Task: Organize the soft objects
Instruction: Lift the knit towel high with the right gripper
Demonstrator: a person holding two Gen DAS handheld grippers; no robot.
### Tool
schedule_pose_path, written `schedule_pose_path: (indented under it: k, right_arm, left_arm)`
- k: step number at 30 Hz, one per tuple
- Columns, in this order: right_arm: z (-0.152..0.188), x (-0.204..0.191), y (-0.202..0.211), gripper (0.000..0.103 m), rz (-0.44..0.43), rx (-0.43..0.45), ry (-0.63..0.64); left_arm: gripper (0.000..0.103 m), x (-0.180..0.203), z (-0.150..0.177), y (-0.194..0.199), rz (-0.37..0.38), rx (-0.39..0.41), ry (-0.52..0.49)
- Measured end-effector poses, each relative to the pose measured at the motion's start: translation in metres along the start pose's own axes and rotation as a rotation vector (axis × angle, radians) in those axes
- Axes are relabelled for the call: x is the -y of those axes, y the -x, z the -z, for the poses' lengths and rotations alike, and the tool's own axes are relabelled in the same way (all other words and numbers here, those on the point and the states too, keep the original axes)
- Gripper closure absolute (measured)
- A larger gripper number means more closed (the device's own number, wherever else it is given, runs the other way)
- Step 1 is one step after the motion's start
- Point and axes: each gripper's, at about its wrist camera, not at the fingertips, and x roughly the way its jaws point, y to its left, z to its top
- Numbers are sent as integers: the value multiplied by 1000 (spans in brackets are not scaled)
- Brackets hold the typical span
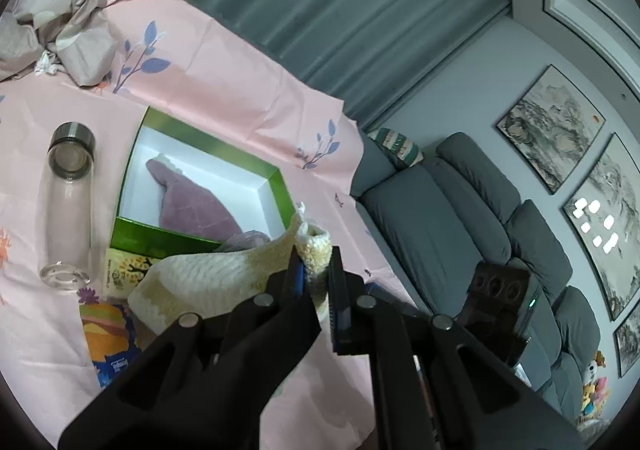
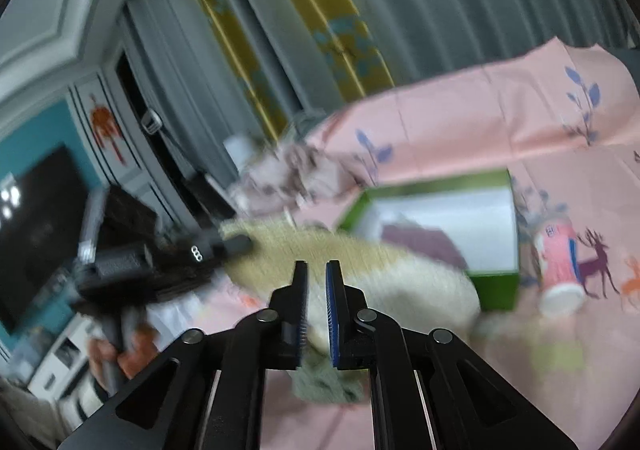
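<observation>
Both hand-held grippers hold the same item: a cream-and-tan fuzzy knitted sock point(image 1: 208, 282), lifted clear of the pink cloth with blue leaf prints point(image 1: 224, 62) that covers the table. The left gripper point(image 1: 316, 270) is pinched on the sock's cuff end – the fluffy rim bunches between the pads and pokes up above them. The right gripper point(image 2: 316, 278) is nearly pressed together on the sock's other end; the right wrist view is motion-blurred, so I cannot tell how much fabric sits in the bite, only that cream fabric shows in the narrow gap and a greyish part hangs below the fingers. The target looks to be the green-walled, white-lined cardboard box point(image 1: 132, 154), which already contains a mauve fuzzy sock point(image 1: 192, 206); the cream sock hangs just in front of its near wall. Risks, as I judge them: the right-hand bite may be shallow, and a soft pile fabric could slip out if the two hands pull apart, leaving the sock dangling from the cuff alone. The sagging middle could catch the box's near wall and drag or tip the light box. A clear glass bottle with a steel band, lying on its side point(image 1: 70, 202), sits just beside the box – a low swing could set it rolling. A crumpled grey-pink cloth point(image 1: 60, 18) lies well away, no concern.
</observation>
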Motion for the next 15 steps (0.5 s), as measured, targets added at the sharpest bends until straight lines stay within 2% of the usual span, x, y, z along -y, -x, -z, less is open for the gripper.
schedule_pose_path:
  k: [1, 3, 4, 5, 8, 10, 11, 12, 15]
  right_arm:
    - [5, 1, -3, 81, 14, -27, 0]
    - [17, 2, -11, 40, 56, -58, 23]
    - [21, 1, -14, 35, 99, -55, 45]
    - [23, 0, -16, 33, 117, -49, 67]
    - [22, 0, -27, 33, 145, -43, 100]
    - [20, 2, -38, 47, 141, -79, 94]
    - [21, 3, -42, 75, 113, -97, 87]
    - [22, 3, -45, 95, 86, -112, 82]
    - [23, -1, -38, 95, 86, -83, 93]
  left_arm:
    - [97, 2, 0, 1, 0, 0, -7]
    - [97, 8, 1, 2, -5, -3, -23]
    - [97, 9, 1, 1, -6, -6, -28]
    - [97, 11, 2, 0, -6, -10, -33]
    - [97, 14, 5, -3, -11, -22, -36]
    - [97, 16, 5, -3, -12, -25, -34]
    - [97, 18, 6, -3, -11, -27, -36]
    - [97, 20, 6, -3, -12, -32, -40]
    - [97, 31, 5, 0, -3, -32, -67]
